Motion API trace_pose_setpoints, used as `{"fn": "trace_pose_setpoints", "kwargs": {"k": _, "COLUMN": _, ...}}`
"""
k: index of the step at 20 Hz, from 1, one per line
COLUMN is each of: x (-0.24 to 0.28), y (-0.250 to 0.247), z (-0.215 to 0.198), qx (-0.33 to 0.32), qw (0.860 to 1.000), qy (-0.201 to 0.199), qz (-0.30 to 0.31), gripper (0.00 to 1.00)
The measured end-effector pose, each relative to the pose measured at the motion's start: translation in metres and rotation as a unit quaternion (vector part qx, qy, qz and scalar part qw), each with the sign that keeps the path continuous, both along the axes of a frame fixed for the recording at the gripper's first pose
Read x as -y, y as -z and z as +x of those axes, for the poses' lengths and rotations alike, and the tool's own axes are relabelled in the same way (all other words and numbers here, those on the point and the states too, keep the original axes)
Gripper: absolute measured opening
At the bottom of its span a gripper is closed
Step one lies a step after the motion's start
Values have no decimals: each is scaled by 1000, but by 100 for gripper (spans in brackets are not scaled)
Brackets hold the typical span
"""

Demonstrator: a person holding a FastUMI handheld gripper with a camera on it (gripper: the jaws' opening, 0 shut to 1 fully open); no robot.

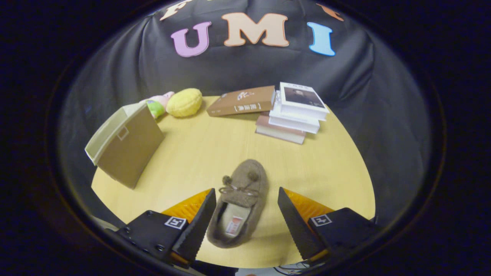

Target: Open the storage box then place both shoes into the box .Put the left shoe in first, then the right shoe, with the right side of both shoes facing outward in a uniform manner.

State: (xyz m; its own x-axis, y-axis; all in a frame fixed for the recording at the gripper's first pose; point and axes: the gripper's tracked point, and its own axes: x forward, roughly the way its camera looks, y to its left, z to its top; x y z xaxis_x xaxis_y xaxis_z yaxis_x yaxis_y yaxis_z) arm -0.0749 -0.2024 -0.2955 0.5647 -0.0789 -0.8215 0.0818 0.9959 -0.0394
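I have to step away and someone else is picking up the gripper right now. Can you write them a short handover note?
Gripper: open, fingers on either side of the brown slipper, not pressing on it.
Slipper: flat on the round wooden table, toe pointing away, opening between the fingers.
Storage box: ahead and left of the fingers, near the table's edge; whether it is open I cannot tell.
Done: no shoe can be seen in the box.
Left: close on this slipper, carry it to the box, then do the second shoe, right sides facing outward.
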Motion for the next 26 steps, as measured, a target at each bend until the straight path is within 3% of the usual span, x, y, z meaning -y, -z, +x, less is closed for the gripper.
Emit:
{"fn": "trace_pose_setpoints", "kwargs": {"k": 2, "x": 3, "y": 24, "z": -12, "qx": -30, "qw": 1000, "qy": -1, "qz": 8, "gripper": 98}}
{"fn": "trace_pose_setpoints", "kwargs": {"k": 6, "x": 8, "y": 57, "z": -24, "qx": -80, "qw": 996, "qy": 6, "qz": 28, "gripper": 84}}
{"fn": "trace_pose_setpoints", "kwargs": {"k": 13, "x": 5, "y": 79, "z": -27, "qx": -134, "qw": 989, "qy": 17, "qz": 61, "gripper": 61}}
{"fn": "trace_pose_setpoints", "kwargs": {"k": 15, "x": 2, "y": 83, "z": -28, "qx": -149, "qw": 984, "qy": 39, "qz": 89, "gripper": 26}}
{"fn": "trace_pose_setpoints", "kwargs": {"k": 17, "x": 7, "y": 79, "z": -30, "qx": -149, "qw": 981, "qy": 73, "qz": 96, "gripper": 5}}
{"fn": "trace_pose_setpoints", "kwargs": {"k": 22, "x": -14, "y": 61, "z": -21, "qx": -131, "qw": 969, "qy": 126, "qz": 170, "gripper": 5}}
{"fn": "trace_pose_setpoints", "kwargs": {"k": 26, "x": -43, "y": 32, "z": -8, "qx": -113, "qw": 965, "qy": 131, "qz": 198, "gripper": 5}}
